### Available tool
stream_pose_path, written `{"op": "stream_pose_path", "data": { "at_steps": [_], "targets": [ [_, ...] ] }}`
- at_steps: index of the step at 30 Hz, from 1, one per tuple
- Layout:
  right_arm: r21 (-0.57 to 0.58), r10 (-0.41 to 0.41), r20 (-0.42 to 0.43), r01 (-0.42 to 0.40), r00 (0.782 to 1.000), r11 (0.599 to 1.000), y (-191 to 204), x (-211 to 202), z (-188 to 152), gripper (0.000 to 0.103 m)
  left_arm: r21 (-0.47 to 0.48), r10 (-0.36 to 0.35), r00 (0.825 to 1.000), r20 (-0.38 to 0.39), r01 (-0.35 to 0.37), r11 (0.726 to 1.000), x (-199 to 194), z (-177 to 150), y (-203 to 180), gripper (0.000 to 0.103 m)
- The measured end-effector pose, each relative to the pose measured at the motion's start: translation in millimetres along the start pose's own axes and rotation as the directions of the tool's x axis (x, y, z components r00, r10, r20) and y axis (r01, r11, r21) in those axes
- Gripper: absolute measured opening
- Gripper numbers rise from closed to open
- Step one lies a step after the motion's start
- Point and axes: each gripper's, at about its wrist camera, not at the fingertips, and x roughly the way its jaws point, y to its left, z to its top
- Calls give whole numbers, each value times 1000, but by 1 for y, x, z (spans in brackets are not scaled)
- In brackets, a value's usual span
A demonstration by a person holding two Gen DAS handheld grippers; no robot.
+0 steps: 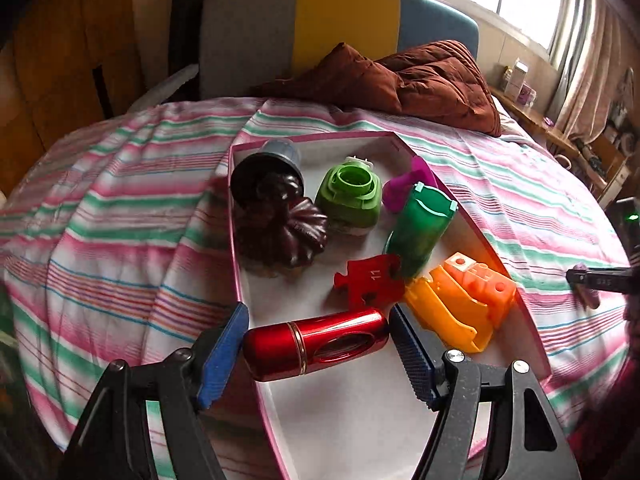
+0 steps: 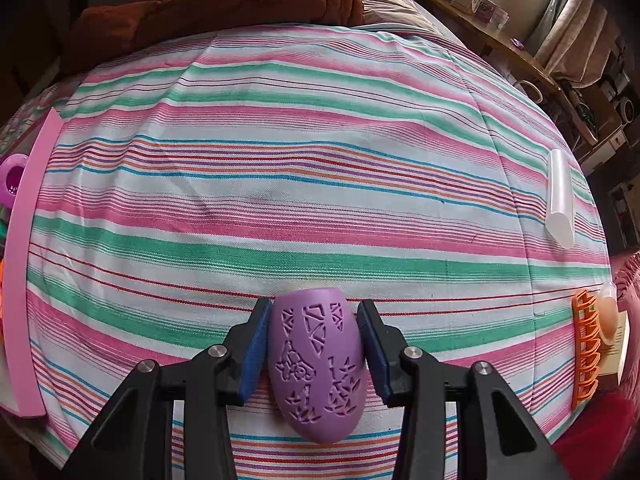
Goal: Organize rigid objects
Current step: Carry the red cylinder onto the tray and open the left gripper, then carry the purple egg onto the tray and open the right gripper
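Observation:
My left gripper (image 1: 316, 320) is shut on a shiny red metal case (image 1: 316, 342), gripped end to end and held over the near part of a white box with a pink rim (image 1: 236, 240). Inside the box lie a dark fluted mould (image 1: 288, 232), a green cap (image 1: 350, 196), a green tube (image 1: 420, 228), a red puzzle piece (image 1: 370, 284) and orange-yellow plastic parts (image 1: 464, 300). To the right of the box, my right gripper (image 2: 314, 306) is shut on a purple egg-shaped shell (image 2: 316, 364) with cut-out patterns, just above the striped bedspread (image 2: 320, 152).
A translucent white tube (image 2: 560, 196) and an orange plastic rack (image 2: 586, 352) lie at the bed's right edge. The box's pink rim (image 2: 24, 280) runs along the left of the right wrist view. A brown quilt (image 1: 420, 76) is heaped at the bed's head.

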Motion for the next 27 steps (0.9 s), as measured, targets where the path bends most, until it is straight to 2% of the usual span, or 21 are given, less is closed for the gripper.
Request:
{"op": "stream_pose_path", "data": {
  "at_steps": [4, 9, 18, 27],
  "targets": [
    [-1, -1, 0, 1, 1000, 1000, 0, 0, 0, 44, -16, 4, 1000, -9, -4, 1000, 8, 6, 2, 67],
    [-4, -3, 0, 3, 1000, 1000, -3, 5, 5, 44, -19, 26, 999, 29, -26, 999, -4, 5, 5, 67],
    [-33, -25, 9, 25, 1000, 999, -1, 8, 10, 44, -129, 52, 998, 34, -47, 990, -31, -9, 14, 69],
    [-70, 23, 25, -22, 999, 997, 7, 5, 11, 44, -104, 89, 995, 48, -84, 991, -45, -23, 8, 69]
  ]
}}
